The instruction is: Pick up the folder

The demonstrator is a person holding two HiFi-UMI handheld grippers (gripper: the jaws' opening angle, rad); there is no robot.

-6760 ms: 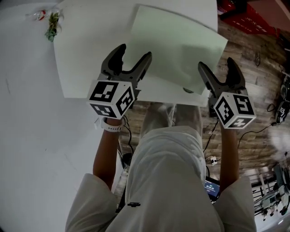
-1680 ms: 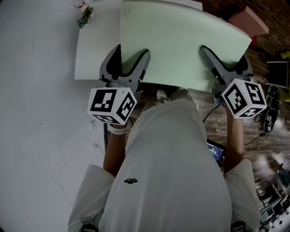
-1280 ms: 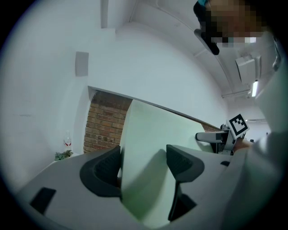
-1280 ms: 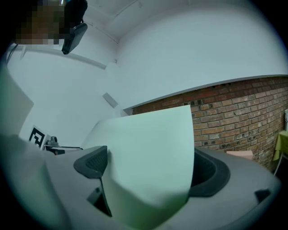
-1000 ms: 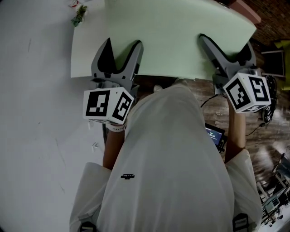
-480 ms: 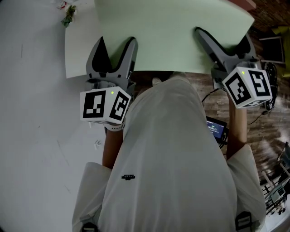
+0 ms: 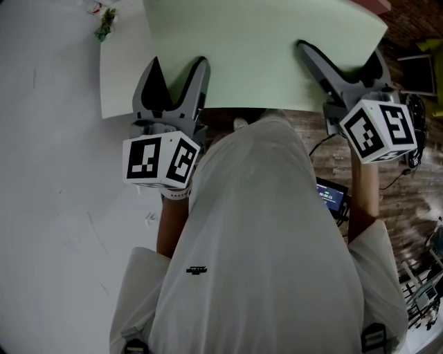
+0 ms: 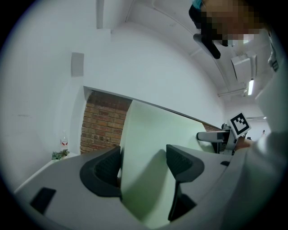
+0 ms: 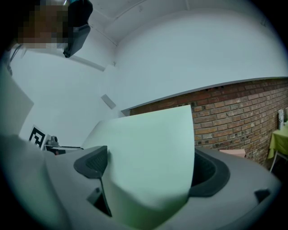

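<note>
The pale green folder (image 7: 263,48) is held up in front of me, its near edge reaching past the white table (image 7: 119,76). My left gripper (image 7: 178,66) has its jaws spread wide. In the left gripper view the folder (image 8: 148,143) has its left edge against the left pad, and the right pad stands just clear of it. My right gripper (image 7: 340,52) is spread just as wide. In the right gripper view the bowed folder (image 9: 148,152) fills the gap: it passes behind the left pad and its right edge lies at the right pad.
A small sprig and wrapper (image 7: 104,19) lie at the table's far left corner. Wooden floor (image 7: 401,193) shows to the right, with cables and a small lit screen (image 7: 331,197) by my right forearm. A brick wall (image 9: 234,117) stands ahead.
Several seconds ago the folder lay flat on the table beyond the open grippers. It now sits between both pairs of jaws. Over the last half second nothing has visibly moved.
</note>
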